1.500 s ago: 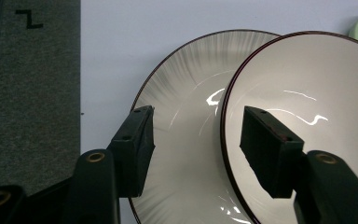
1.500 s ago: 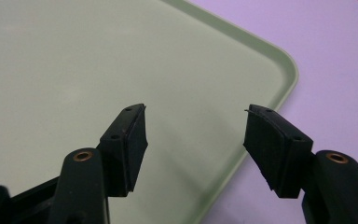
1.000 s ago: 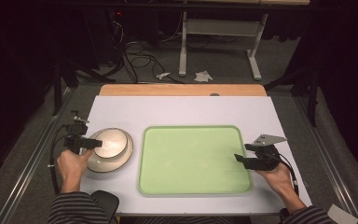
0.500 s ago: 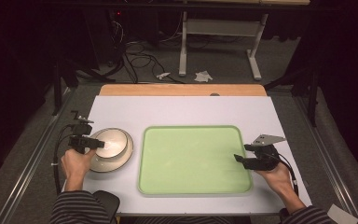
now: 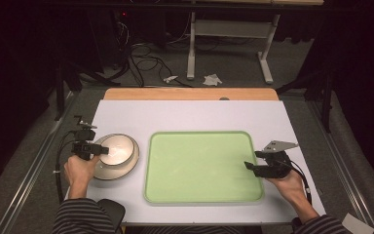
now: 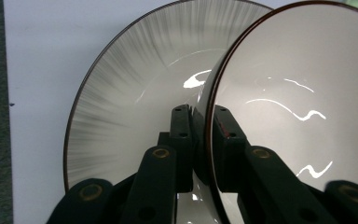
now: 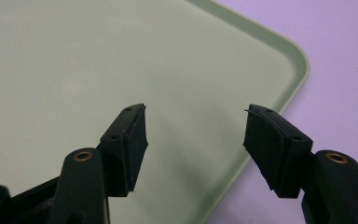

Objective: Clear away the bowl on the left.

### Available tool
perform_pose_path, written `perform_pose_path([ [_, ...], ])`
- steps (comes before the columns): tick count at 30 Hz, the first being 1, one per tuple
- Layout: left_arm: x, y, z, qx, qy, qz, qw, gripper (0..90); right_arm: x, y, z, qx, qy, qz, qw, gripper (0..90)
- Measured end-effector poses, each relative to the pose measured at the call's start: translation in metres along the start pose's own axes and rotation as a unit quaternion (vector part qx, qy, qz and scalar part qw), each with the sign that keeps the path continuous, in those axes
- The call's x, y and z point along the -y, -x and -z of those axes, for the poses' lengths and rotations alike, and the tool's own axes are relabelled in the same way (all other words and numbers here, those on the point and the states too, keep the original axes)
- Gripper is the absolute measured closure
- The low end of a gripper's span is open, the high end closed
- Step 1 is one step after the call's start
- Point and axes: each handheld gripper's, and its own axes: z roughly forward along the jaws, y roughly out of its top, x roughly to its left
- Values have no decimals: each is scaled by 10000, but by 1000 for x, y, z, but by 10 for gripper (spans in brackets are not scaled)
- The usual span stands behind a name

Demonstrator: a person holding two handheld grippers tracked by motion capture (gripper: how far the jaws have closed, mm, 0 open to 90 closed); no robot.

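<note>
While the left tongs (image 6: pixel 200 140) pinch the near rim of a cream bowl (image 6: pixel 303 107), one jaw inside and one outside, that bowl sits on a streaked plate (image 6: pixel 121 107) near the left edge of the white tabletop (image 5: pixel 185 114). Beside the plate, toward the middle of the tabletop, lies a green tray (image 5: pixel 202 165). At the tray's right edge the right tongs (image 7: pixel 193 144) hover spread wide, gripping nothing, just over its corner.
</note>
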Motion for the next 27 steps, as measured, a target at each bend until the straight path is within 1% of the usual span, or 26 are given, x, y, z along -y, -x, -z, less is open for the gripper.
perform_pose_path([
  [6, -1, 0, 0, -13, -17, -2, 10000, 829, 0, 0, 0, 3, 2, 9, 10000, 405],
  [10, -1, 2, 2, 50, 2, 15, 10000, 830, 0, 0, 0, 3, 2, 6, 10000, 406],
  [11, -2, 3, 3, 59, 4, 4, 10000, 829, 0, 0, 1, 6, 5, 14, 10000, 405],
  [13, -2, 5, 5, 40, 82, -113, 9999, 828, 0, 0, 1, 11, -3, 13, 10000, 406],
  [18, -2, 8, 7, 48, 104, -157, 9998, 829, 0, 0, 0, 14, -1, 28, 10000, 405],
  [19, -3, 8, 8, 67, 126, -168, 9998, 829, 0, 0, 0, 16, 0, 15, 10000, 405],
  [21, -5, 10, 13, 159, 214, -105, 9996, 829, 0, 0, 1, 19, -8, 16, 10000, 405],
  [23, -7, 10, 16, 207, 281, -48, 9994, 829, 0, 1, 0, 11, -5, 21, 10000, 405],
  [26, -9, 11, 20, 269, 330, -42, 9991, 829, 0, 1, 0, 13, -28, 28, 10000, 405],
  [27, -9, 12, 21, 266, 349, -71, 9990, 829, 0, 1, 0, 13, -20, 30, 10000, 405],
])
